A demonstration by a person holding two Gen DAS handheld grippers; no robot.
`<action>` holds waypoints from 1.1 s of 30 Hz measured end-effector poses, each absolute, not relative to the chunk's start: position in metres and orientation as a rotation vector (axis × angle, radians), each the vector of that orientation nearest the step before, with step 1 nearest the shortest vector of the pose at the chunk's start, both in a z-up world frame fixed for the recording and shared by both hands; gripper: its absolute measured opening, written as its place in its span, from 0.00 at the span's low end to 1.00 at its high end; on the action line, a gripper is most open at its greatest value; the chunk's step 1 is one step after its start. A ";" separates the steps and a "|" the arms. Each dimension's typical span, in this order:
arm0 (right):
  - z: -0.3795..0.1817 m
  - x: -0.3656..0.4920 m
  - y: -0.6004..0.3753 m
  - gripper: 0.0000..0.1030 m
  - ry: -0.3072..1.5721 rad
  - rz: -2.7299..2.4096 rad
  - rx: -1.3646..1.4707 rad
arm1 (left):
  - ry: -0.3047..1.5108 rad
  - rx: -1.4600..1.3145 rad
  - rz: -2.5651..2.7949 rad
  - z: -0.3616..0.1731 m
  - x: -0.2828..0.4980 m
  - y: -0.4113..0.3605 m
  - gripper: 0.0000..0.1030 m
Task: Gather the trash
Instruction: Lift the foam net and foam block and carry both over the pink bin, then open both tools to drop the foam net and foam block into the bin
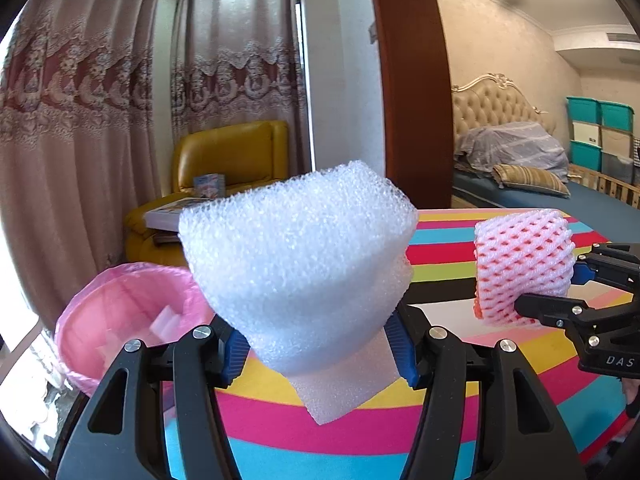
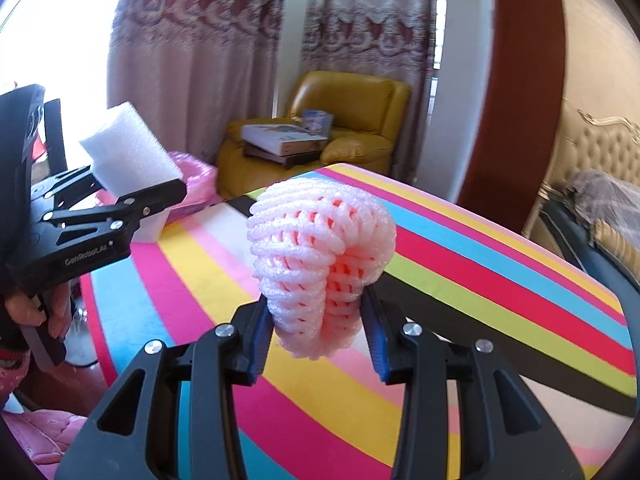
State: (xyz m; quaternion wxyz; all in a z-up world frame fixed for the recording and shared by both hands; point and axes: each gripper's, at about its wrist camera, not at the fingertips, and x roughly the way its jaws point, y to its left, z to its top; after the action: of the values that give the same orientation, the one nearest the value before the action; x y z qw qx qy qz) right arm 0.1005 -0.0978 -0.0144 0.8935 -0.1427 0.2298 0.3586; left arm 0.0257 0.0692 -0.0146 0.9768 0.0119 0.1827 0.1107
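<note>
Left claw (image 1: 320, 354) clamps white foam (image 1: 298, 268), right claw (image 2: 318, 346) pink net (image 2: 320, 260); pink-lined bin (image 1: 96, 320) holds white scraps.

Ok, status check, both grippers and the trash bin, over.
Left hand-held gripper shut on white foam. Right hand-held gripper shut on pink net. Pink bin left of table, nothing blocking.
</note>
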 end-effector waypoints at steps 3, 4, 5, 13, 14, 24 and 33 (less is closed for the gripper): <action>-0.012 0.097 -0.078 0.38 0.486 0.787 -0.328 | 0.378 0.019 0.242 -0.016 0.016 0.085 0.53; -0.012 0.096 -0.071 0.38 0.490 0.801 -0.335 | 0.383 0.019 0.249 -0.017 0.014 0.089 0.53; -0.012 0.095 -0.063 0.38 0.495 0.817 -0.345 | 0.389 0.020 0.254 -0.018 0.011 0.095 0.53; -0.008 0.096 -0.004 0.39 0.517 0.914 -0.397 | 0.410 -0.021 0.333 -0.017 -0.008 0.144 0.54; -0.006 0.096 0.005 0.39 0.516 0.925 -0.400 | 0.412 -0.035 0.342 -0.016 -0.010 0.153 0.54; 0.015 0.103 0.073 0.39 0.511 0.998 -0.398 | 0.430 -0.075 0.414 -0.011 -0.015 0.215 0.54; 0.029 0.107 0.131 0.40 0.503 1.049 -0.408 | 0.451 -0.093 0.480 -0.010 -0.013 0.257 0.54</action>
State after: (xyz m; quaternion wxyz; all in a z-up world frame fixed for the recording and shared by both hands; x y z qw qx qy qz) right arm 0.1075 0.1313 0.0290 0.8159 -0.1915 0.2359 0.4919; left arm -0.0131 0.2572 -0.0096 0.9452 -0.0454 0.2215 0.2354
